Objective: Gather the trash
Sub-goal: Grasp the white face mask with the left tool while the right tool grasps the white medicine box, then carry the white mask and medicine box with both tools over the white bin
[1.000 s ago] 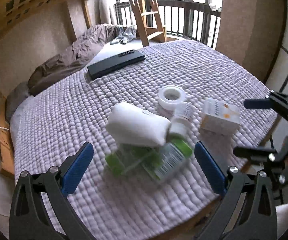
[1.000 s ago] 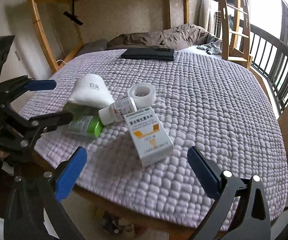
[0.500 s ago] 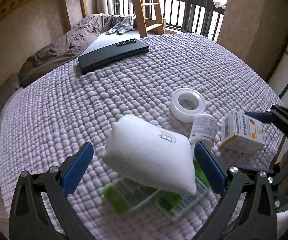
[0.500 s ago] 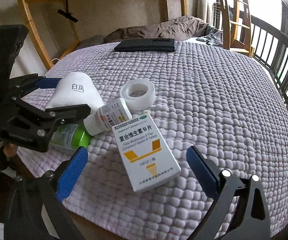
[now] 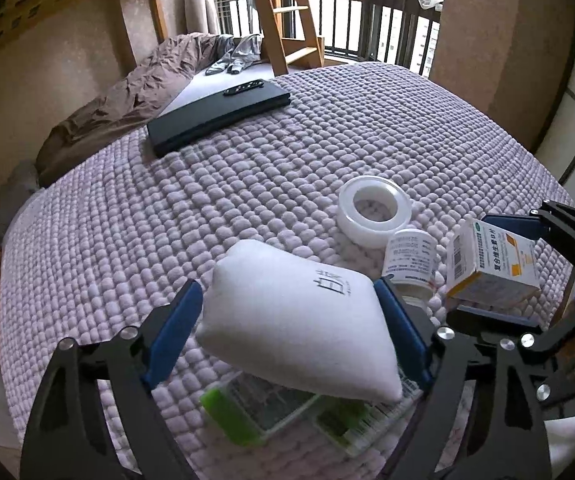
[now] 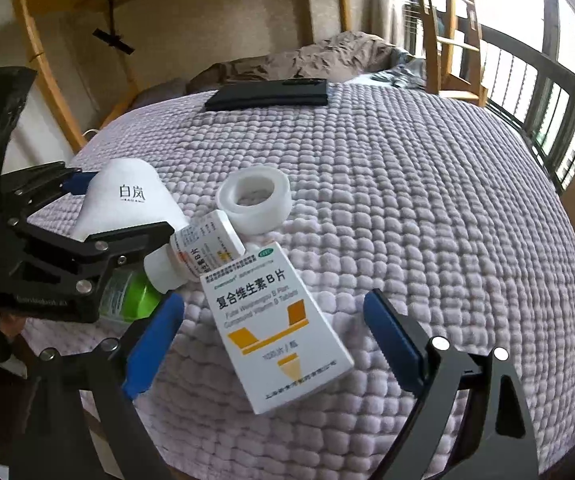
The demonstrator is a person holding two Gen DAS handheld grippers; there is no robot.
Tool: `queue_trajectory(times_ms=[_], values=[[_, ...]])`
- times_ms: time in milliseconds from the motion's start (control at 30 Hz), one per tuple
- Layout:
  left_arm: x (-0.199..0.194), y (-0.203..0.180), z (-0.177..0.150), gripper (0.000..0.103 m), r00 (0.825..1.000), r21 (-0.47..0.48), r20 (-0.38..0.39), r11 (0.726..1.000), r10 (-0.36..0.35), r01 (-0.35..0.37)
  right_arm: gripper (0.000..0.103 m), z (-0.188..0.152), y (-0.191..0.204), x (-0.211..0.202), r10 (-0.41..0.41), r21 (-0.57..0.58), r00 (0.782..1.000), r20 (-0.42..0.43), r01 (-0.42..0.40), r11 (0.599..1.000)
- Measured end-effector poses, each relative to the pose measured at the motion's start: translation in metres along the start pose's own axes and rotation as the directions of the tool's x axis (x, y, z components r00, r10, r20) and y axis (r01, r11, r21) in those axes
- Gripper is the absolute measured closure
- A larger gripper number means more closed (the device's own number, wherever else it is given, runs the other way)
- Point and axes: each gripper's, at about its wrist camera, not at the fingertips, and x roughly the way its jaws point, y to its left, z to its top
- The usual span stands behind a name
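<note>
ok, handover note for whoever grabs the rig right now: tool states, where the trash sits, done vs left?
Left tool: open, fingers either side of the white soft pouch with black lettering, not clamped.
Right tool: open, straddling the white-and-orange cardboard medicine box.
Also on the lilac quilted bedspread: white plastic pill bottle, white tape roll, green-and-clear plastic packet under the pouch.
Done: nothing collected as far as the views show.
Left: grip pouch and box, then the others. No bin in view.

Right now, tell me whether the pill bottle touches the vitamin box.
Touching. In the right wrist view the pill bottle lies against the top edge of the vitamin box, with no blanket showing between them.
</note>
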Motion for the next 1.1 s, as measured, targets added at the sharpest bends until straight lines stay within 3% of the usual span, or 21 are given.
queue_trajectory(times_ms=[67, 433, 500, 700, 867, 1100], values=[[-0.001, -0.002, 0.001, 0.027, 1.000, 0.015, 0.005, 1.000, -0.001, 0.001, 0.013, -0.002, 0.001, 0.000, -0.011, 0.019, 1.000, 0.009, 0.011, 1.000], [-0.006, -0.002, -0.003, 0.034, 1.000, 0.013, 0.013, 1.000, -0.009, 0.008, 0.038, -0.008, 0.001, -0.002, -0.019, -0.002, 1.000, 0.014, 0.019, 1.000], [-0.008, -0.003, -0.003, 0.034, 1.000, 0.013, 0.017, 1.000, 0.000, 0.000, 0.038, -0.008, -0.001, -0.003, -0.011, 0.005, 1.000, 0.015, 0.011, 1.000], [-0.016, 0.003, -0.005, 0.038, 0.999, -0.012, 0.031, 1.000, 0.006, -0.006, 0.061, -0.009, -0.011, -0.011, -0.008, 0.028, 1.000, 0.021, 0.007, 1.000], [-0.021, 0.013, -0.006, 0.041, 0.999, -0.060, 0.033, 0.998, -0.013, 0.015, 0.062, -0.008, -0.019, -0.016, 0.026, 0.055, 0.999, 0.029, -0.028, 0.998], [-0.022, 0.018, -0.010, 0.041, 1.000, -0.090, 0.026, 0.996, -0.005, 0.008, 0.060, -0.010, -0.012, -0.014, 0.019, -0.004, 1.000, 0.013, -0.019, 1.000]])
